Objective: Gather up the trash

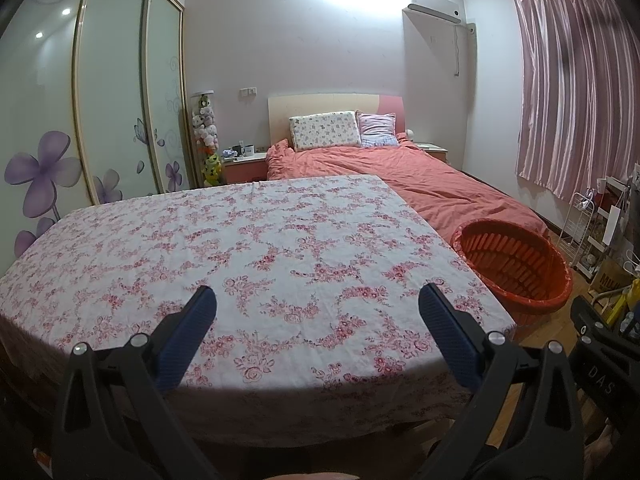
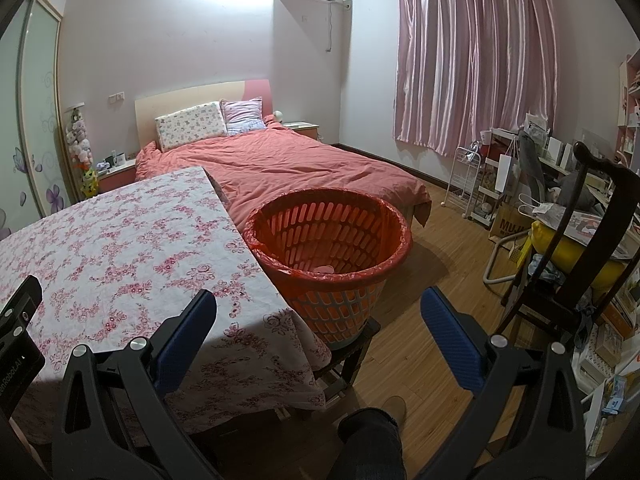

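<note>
The task looks nearly or wholly done, since the floral pink-and-white tablecloth [image 1: 256, 248] shows no trash, the left gripper [image 1: 318, 312] and right gripper [image 2: 319, 316] both gape wide and empty, and the red-lined slatted plastic basket [image 2: 332, 268] beside the table holds one pale scrap [image 2: 324, 269].

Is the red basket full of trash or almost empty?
Almost empty. The right wrist view looks down into the red basket: its slatted walls show nearly to the bottom, where only one small pale piece lies. What it is, I cannot tell.
</note>
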Motion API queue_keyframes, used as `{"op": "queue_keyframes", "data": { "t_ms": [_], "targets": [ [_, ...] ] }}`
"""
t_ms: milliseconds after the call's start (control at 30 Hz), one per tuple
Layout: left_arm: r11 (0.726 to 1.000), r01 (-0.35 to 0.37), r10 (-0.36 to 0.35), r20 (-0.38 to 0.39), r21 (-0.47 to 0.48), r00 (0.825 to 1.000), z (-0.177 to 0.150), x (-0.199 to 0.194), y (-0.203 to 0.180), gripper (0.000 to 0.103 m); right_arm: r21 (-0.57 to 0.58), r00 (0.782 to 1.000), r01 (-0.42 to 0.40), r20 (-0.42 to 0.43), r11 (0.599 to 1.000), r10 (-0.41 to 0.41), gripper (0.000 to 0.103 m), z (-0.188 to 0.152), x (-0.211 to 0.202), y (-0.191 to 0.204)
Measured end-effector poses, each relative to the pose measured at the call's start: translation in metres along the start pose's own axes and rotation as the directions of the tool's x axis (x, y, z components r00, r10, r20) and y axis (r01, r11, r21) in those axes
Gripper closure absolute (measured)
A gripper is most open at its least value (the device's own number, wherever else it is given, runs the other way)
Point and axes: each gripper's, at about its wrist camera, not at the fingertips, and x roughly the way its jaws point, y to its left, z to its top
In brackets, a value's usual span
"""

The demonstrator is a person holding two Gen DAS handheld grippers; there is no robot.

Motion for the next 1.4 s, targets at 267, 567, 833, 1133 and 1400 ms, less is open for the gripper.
{"op": "queue_keyframes", "data": {
  "t_ms": [267, 567, 833, 1133, 1400],
  "targets": [
    [1.000, 0.000, 0.000, 0.000, 0.000, 1.000, 0.0002, 0.0002, 0.0003, 0.004, 0.000, 1.000, 0.000, 0.000, 1.000, 0.000, 0.002, 0.0000, 0.0001, -0.0003],
    [1.000, 0.001, -0.001, -0.001, 0.000, 1.000, 0.0005, 0.0004, 0.0006, 0.004, 0.001, 1.000, 0.000, -0.001, 1.000, 0.000, 0.002, 0.0001, 0.0001, -0.0006],
    [1.000, 0.000, 0.000, -0.002, 0.000, 1.000, 0.0001, 0.0006, 0.0005, 0.004, 0.001, 1.000, 0.000, -0.001, 1.000, 0.000, 0.002, 0.0003, 0.0001, -0.0008],
    [1.000, 0.001, -0.001, -0.005, 0.000, 1.000, -0.0029, 0.0000, -0.0007, 0.004, 0.002, 1.000, 0.000, -0.003, 1.000, 0.000, 0.002, -0.0004, -0.0009, -0.0011],
    [1.000, 0.001, -0.001, -0.006, 0.002, 1.000, -0.0040, -0.0004, -0.0014, 0.004, 0.003, 1.000, -0.001, -0.003, 1.000, 0.001, 0.002, -0.0010, -0.0010, -0.0013]
  ]
}}
